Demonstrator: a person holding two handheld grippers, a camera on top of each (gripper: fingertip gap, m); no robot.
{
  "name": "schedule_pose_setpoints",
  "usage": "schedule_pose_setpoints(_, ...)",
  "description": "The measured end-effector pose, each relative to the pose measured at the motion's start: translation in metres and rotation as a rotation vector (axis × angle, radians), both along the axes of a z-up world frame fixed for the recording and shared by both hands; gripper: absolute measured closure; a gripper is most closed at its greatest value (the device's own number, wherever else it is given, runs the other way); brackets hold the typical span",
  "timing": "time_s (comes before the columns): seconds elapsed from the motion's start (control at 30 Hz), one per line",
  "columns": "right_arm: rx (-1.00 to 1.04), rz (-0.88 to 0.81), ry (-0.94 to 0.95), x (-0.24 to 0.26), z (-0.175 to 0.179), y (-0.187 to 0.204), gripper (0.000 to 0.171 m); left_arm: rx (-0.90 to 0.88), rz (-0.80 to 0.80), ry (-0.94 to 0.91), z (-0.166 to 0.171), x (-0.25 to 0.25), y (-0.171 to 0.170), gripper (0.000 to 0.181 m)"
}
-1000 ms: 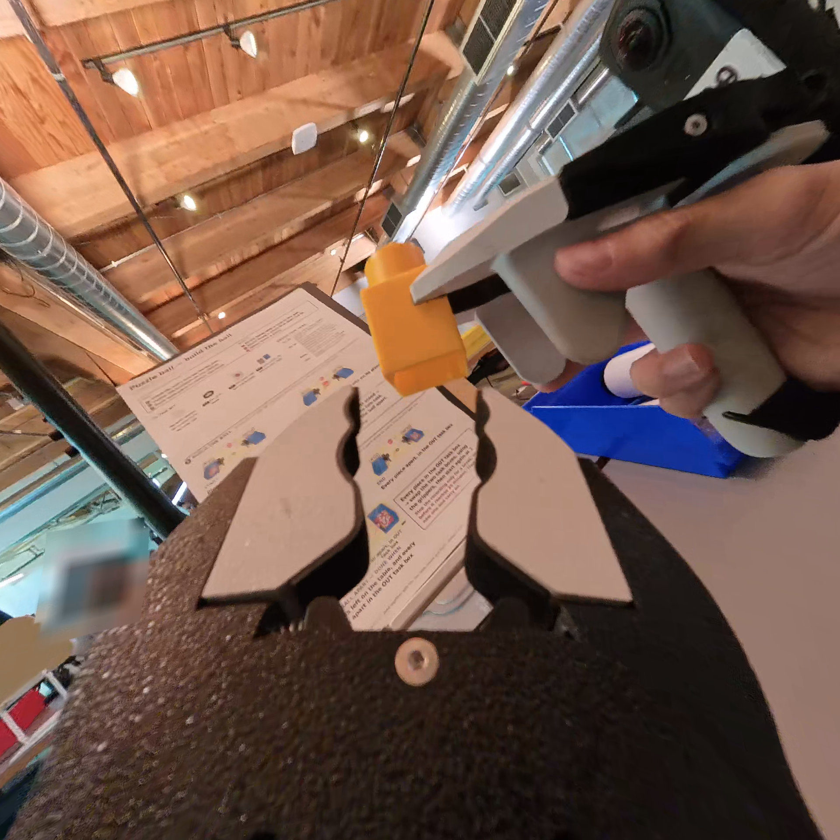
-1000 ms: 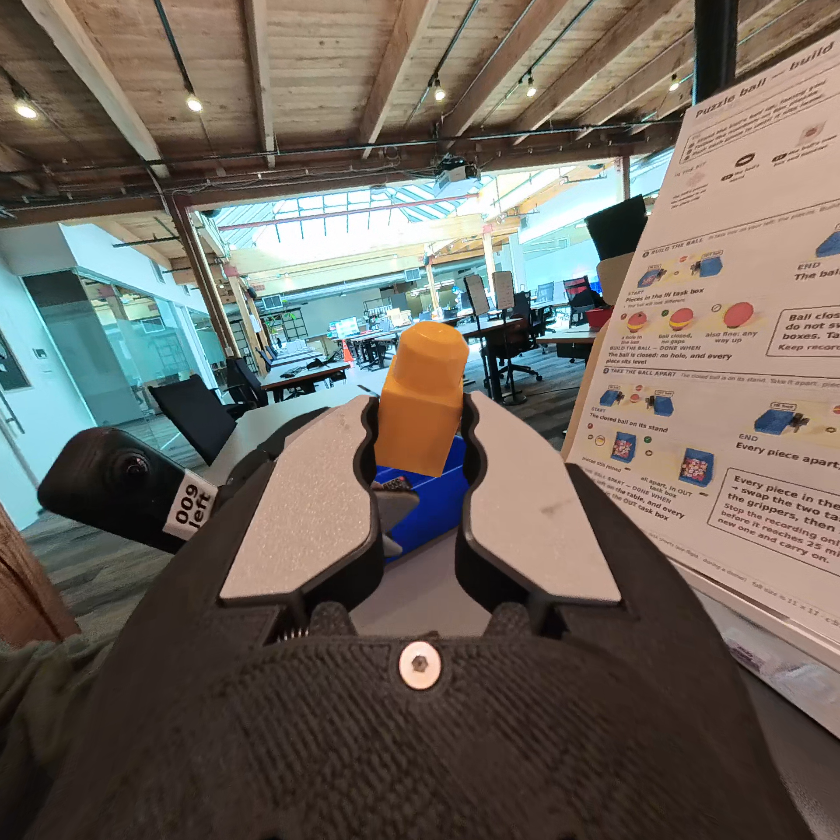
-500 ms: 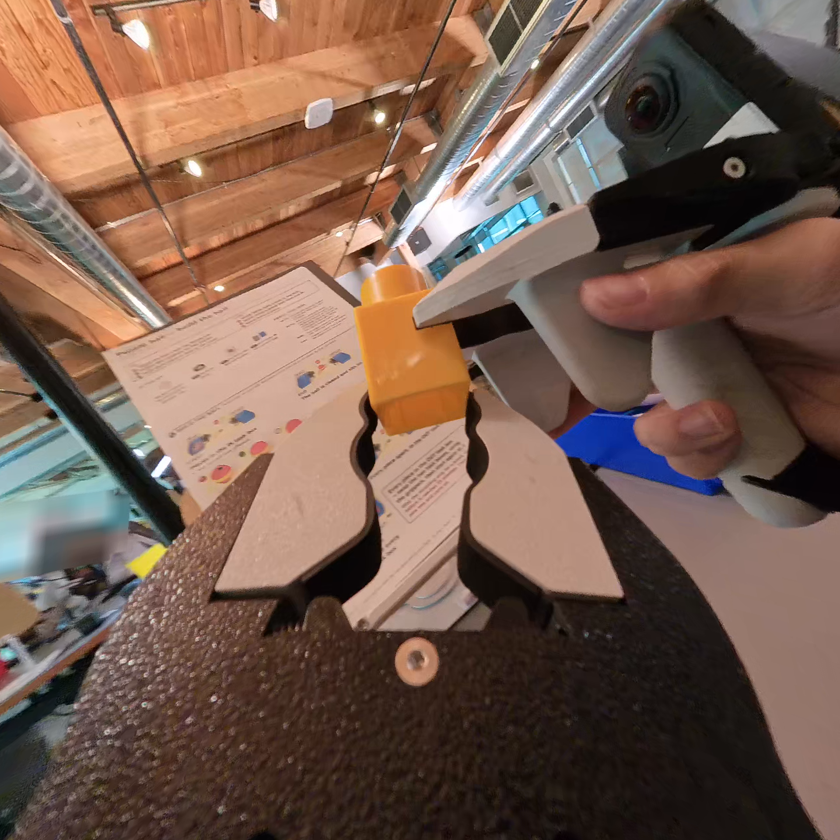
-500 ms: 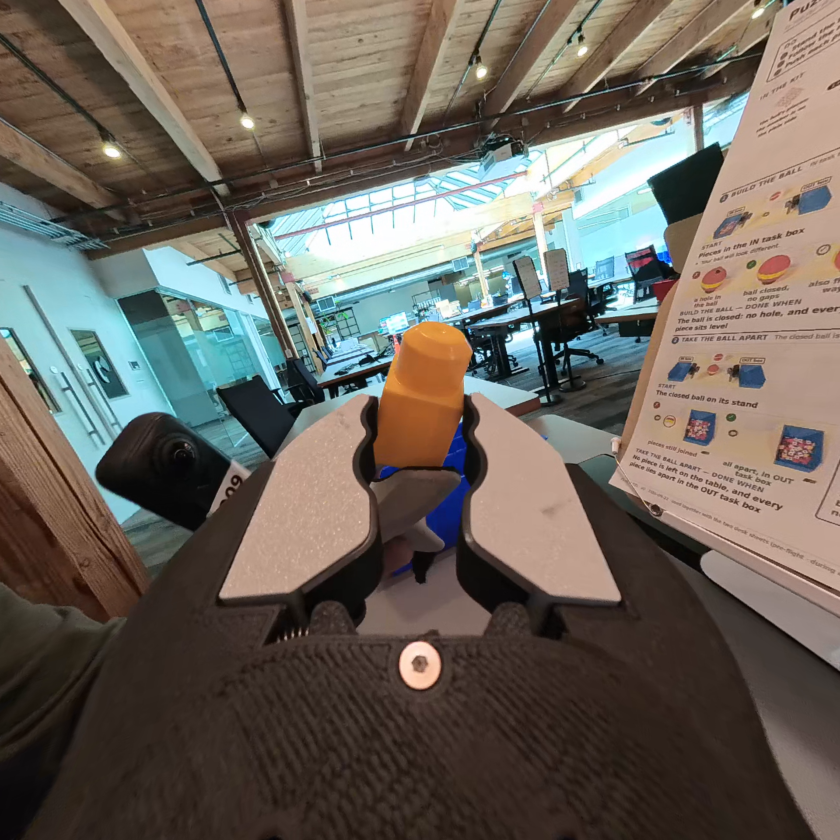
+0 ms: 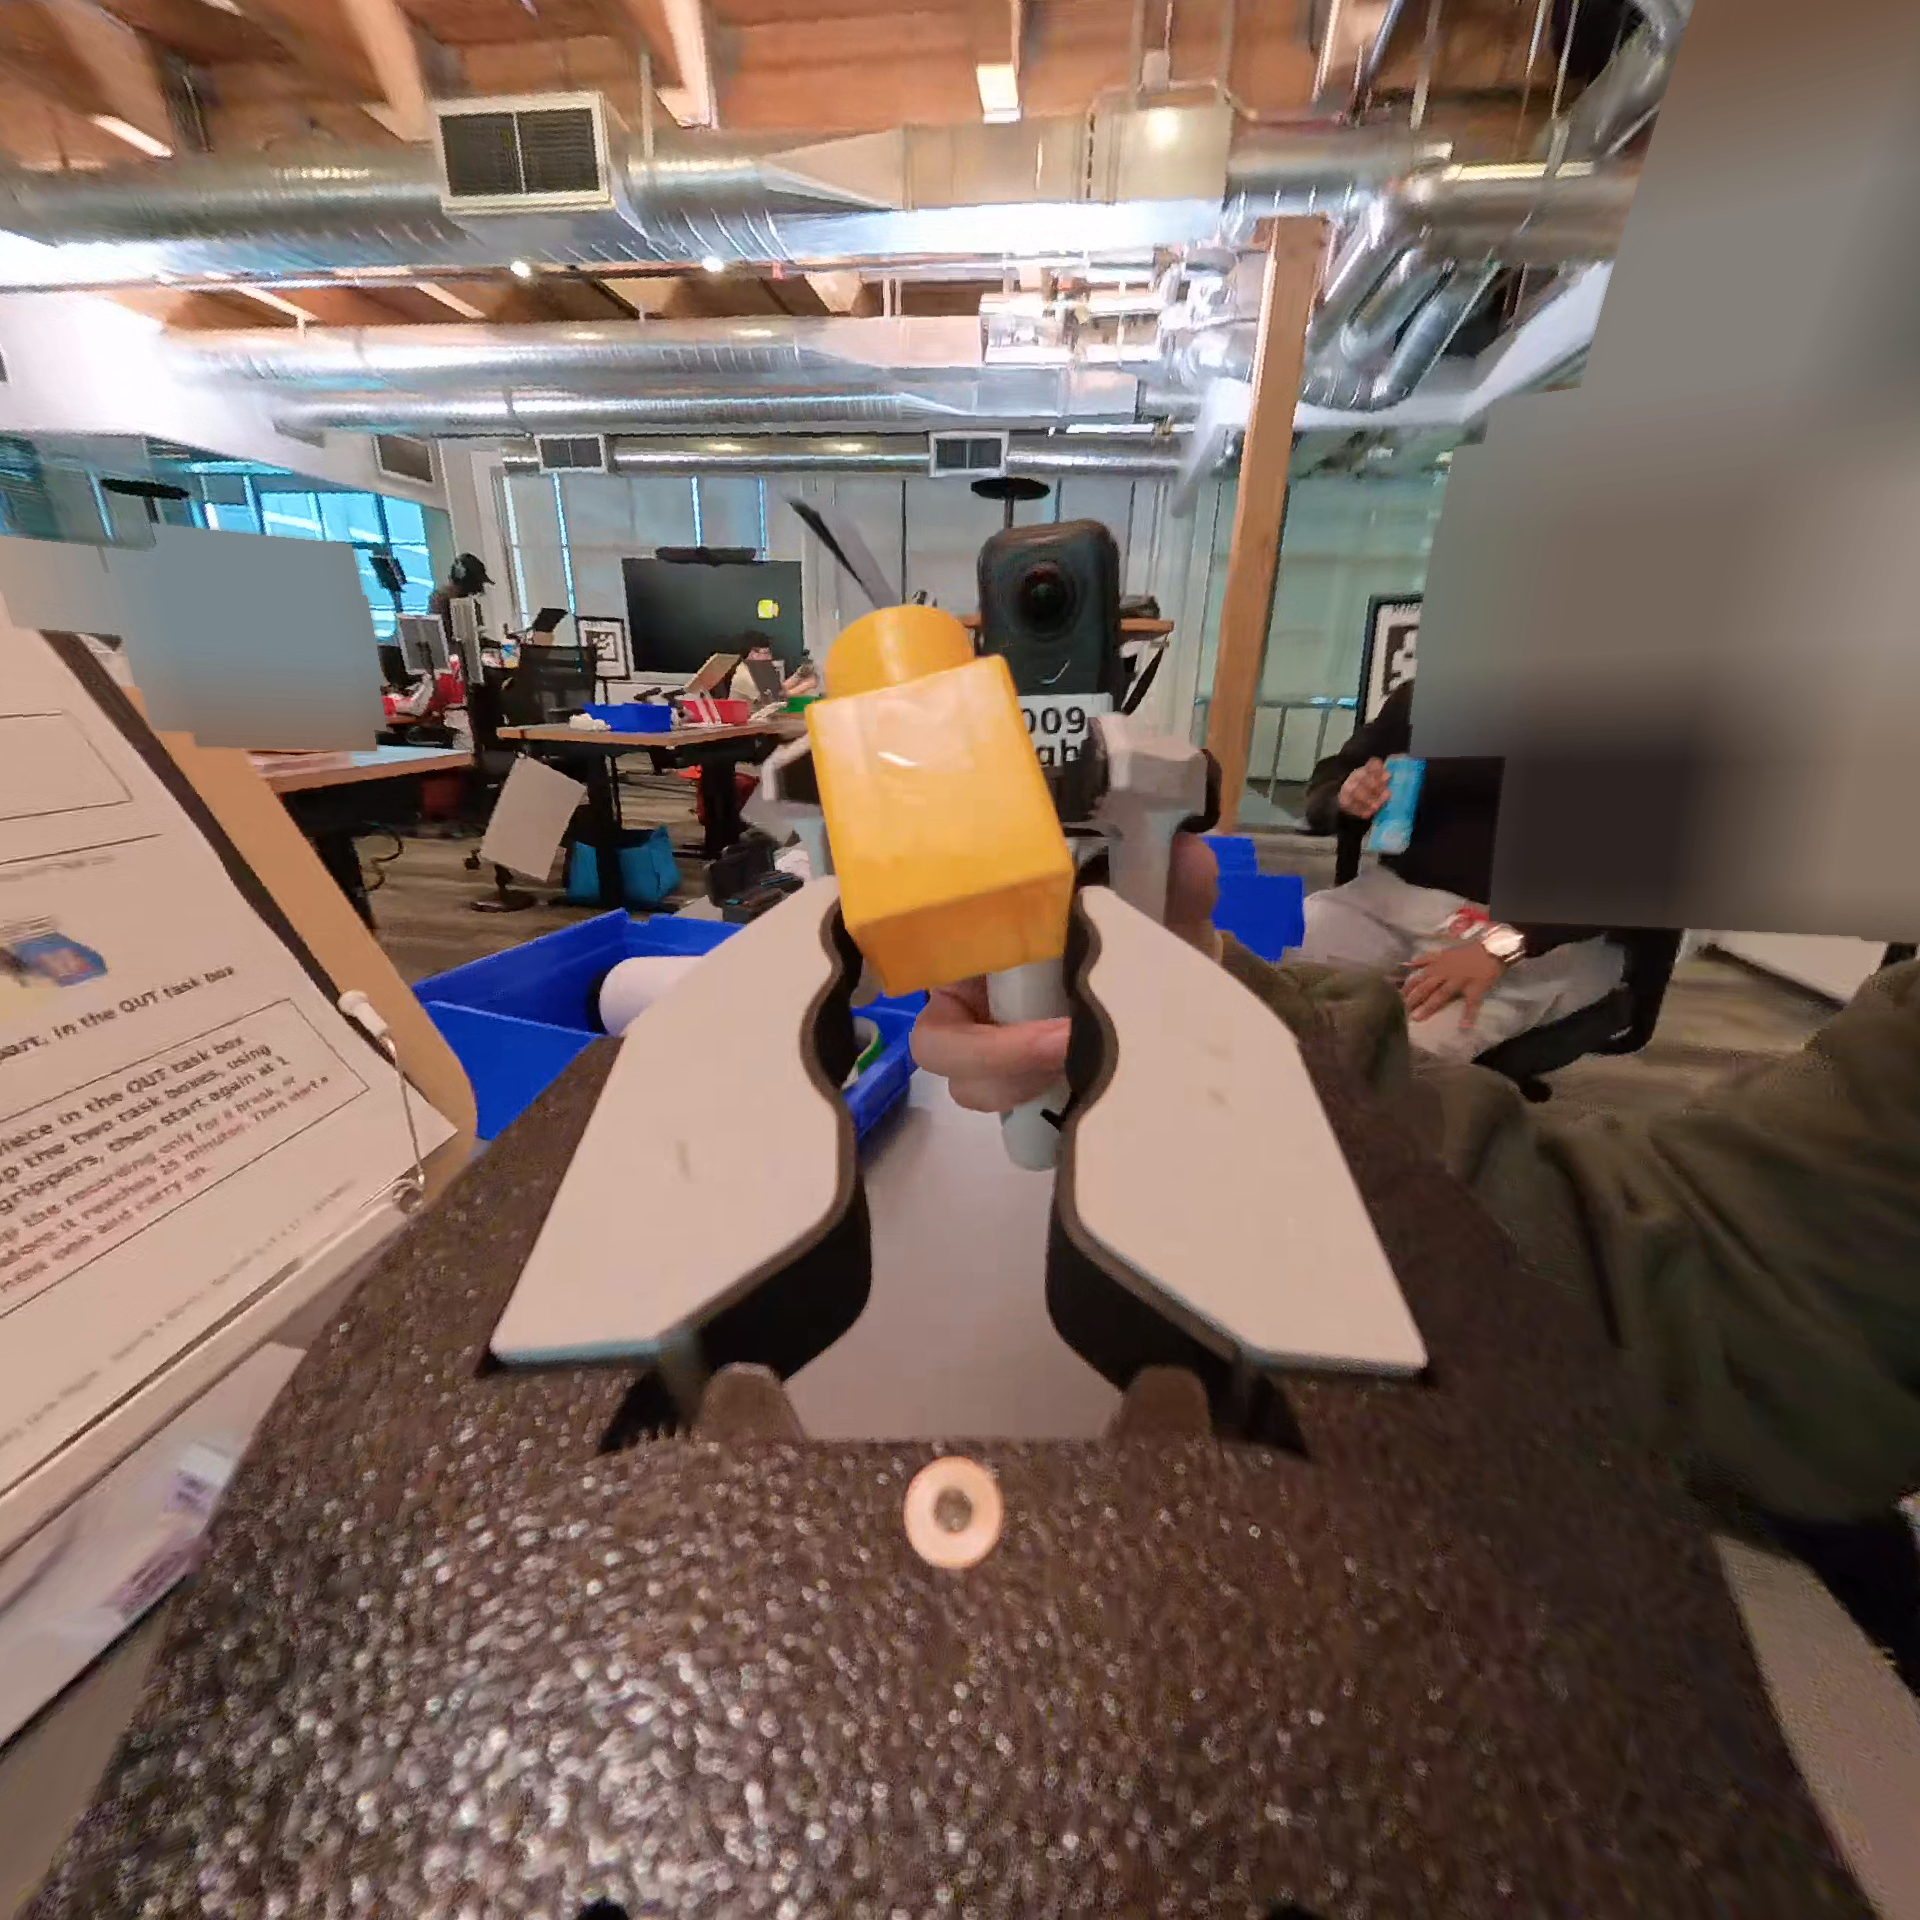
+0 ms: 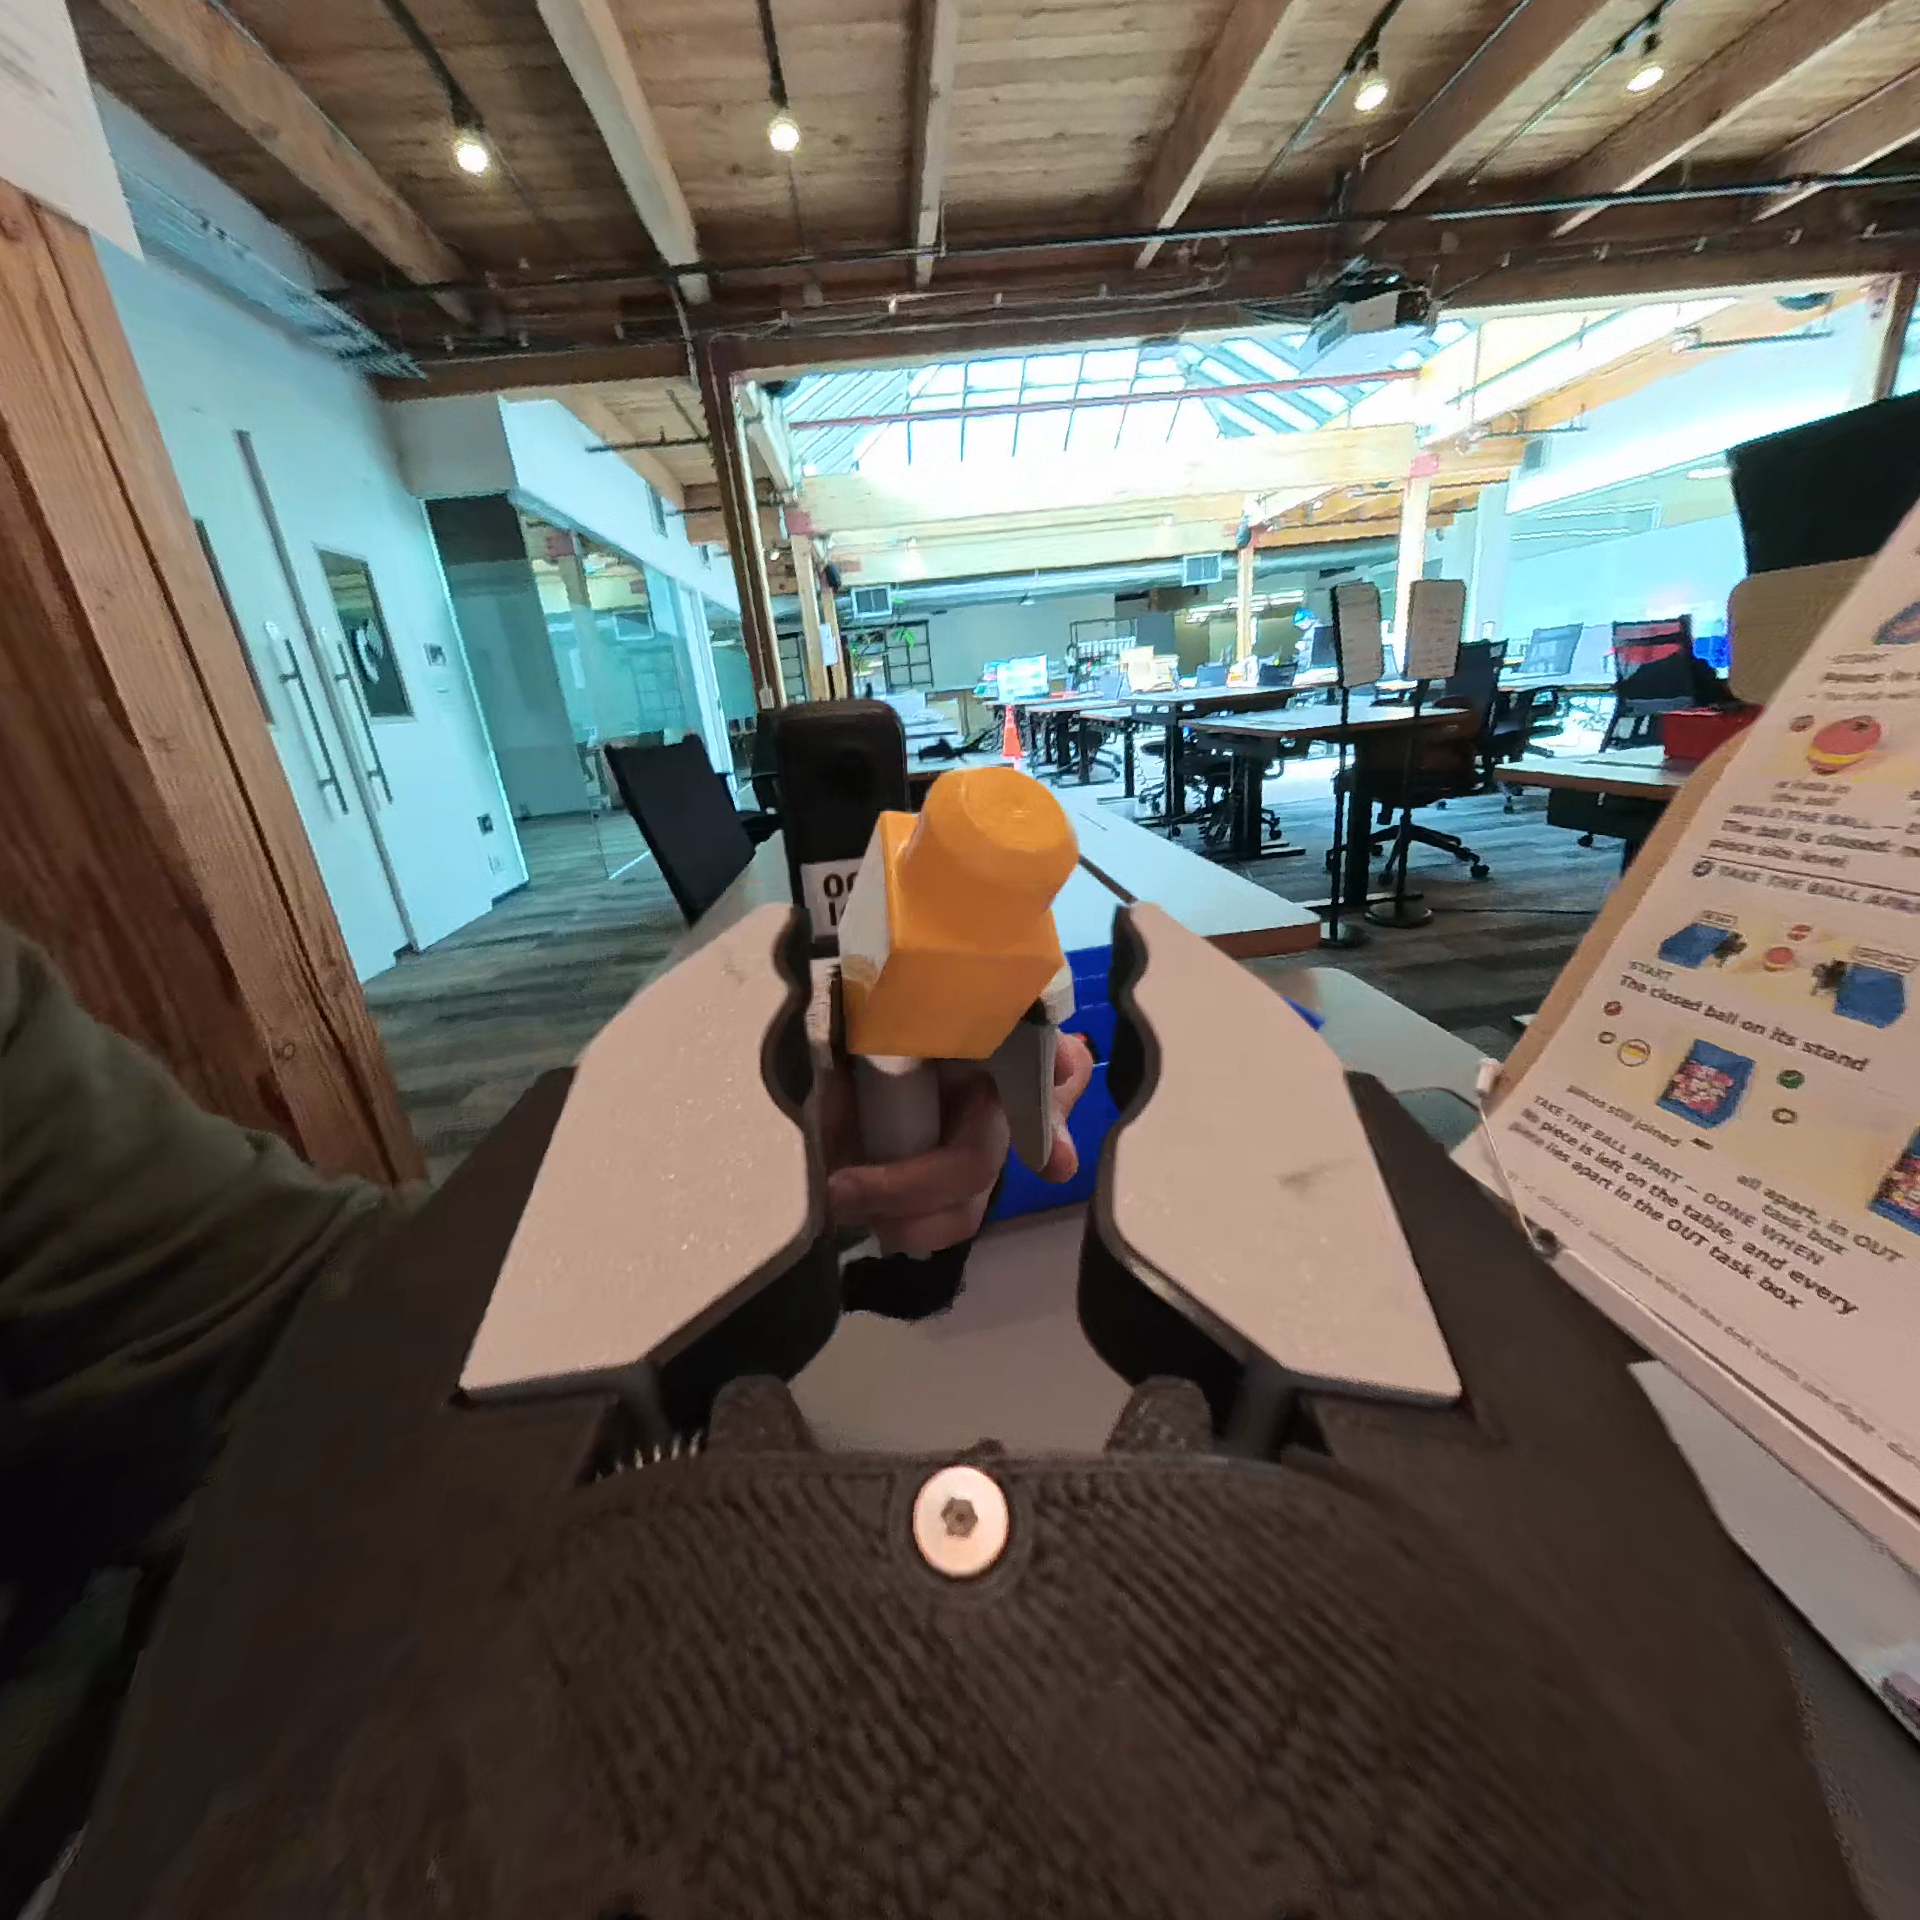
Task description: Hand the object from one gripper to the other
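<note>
An orange block (image 5: 940, 821) with a round stud on top is held up in the air between the two grippers, which face each other. My left gripper (image 5: 956, 914) is shut on the block's lower end. In the right wrist view the block (image 6: 961, 935) is pinched between the left gripper's pale fingers (image 6: 864, 935). My right gripper (image 6: 956, 925) is open, its fingers spread wide on either side of the block without touching it. In the left wrist view the right gripper's fingers (image 5: 1148, 790) and camera show just behind the block.
A blue bin (image 5: 520, 997) stands on the grey table (image 5: 935, 1299) below the grippers. An instruction sheet on a stand (image 5: 156, 1091) is close on the left, and close on the right in the right wrist view (image 6: 1714, 1039). A seated person (image 5: 1455, 966) is beyond. Only a small space, under 4 cm, lies between the two pairs of fingers.
The right gripper held the block and brought it between the open left fingers. Now the left gripper has shut on it and the right has opened. Both views have swung level.
</note>
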State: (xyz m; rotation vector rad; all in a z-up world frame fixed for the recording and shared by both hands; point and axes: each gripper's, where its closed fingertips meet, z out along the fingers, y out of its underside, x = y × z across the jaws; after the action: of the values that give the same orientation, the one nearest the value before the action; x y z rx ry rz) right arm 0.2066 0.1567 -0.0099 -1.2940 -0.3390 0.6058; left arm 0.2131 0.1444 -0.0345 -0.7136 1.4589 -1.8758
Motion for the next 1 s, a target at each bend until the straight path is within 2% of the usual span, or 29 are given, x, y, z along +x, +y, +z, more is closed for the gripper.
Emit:
schedule_pose_setpoints(0.07,0.034,-0.013,-0.042,-0.004,0.000,0.001,0.135,0.032,0.001,0.012,-0.004,0.001,-0.004,0.144)
schedule_pose_setpoints(0.17,-0.003,-0.051,-0.065,0.002,-0.001,0.005,0.135,0.034,0.071,0.008,-0.004,0.008,0.001,0.141)
schedule_pose_setpoints(0.23,-0.017,-0.149,-0.043,0.017,0.001,0.007,0.136,0.074,0.253,-0.048,0.000,0.016,0.015,0.135)
schedule_pose_setpoints(0.37,-0.089,-0.270,0.035,0.040,0.001,0.009,0.136,0.410,0.581,-0.192,0.004,0.022,0.023,0.124)
schedule_pose_setpoints(0.47,-0.119,-0.224,0.103,0.036,0.001,0.008,0.136,0.652,0.718,-0.283,0.000,0.029,0.013,0.123)
schedule_pose_setpoints(0.53,-0.138,-0.177,0.123,0.030,-0.001,0.009,0.136,0.749,0.839,-0.331,0.003,0.032,0.013,0.122)
schedule_pose_setpoints(0.6,-0.154,-0.171,0.126,0.028,-0.004,0.011,0.136,0.796,0.982,-0.346,0.007,0.030,0.026,0.142)
schedule_pose_setpoints(0.7,-0.161,-0.162,0.123,0.026,-0.004,0.012,0.136,0.801,0.985,-0.358,0.007,0.028,0.028,0.143)
schedule_pose_setpoints(0.8,-0.161,-0.151,0.138,0.027,-0.006,0.012,0.136,0.711,0.908,-0.305,0.005,0.029,0.027,0.146)
schedule_pose_setpoints(0.83,-0.152,-0.133,0.155,0.027,-0.005,0.010,0.137,0.667,0.871,-0.288,0.005,0.029,0.026,0.146)
schedule_pose_setpoints(0.93,-0.085,-0.107,0.174,0.031,0.004,0.001,0.122,0.471,0.714,-0.227,0.008,0.025,0.022,0.146)
schedule_pose_setpoints(1.0,-0.031,-0.117,0.150,0.037,0.009,-0.007,0.114,0.324,0.548,-0.168,0.009,0.021,0.016,0.146)
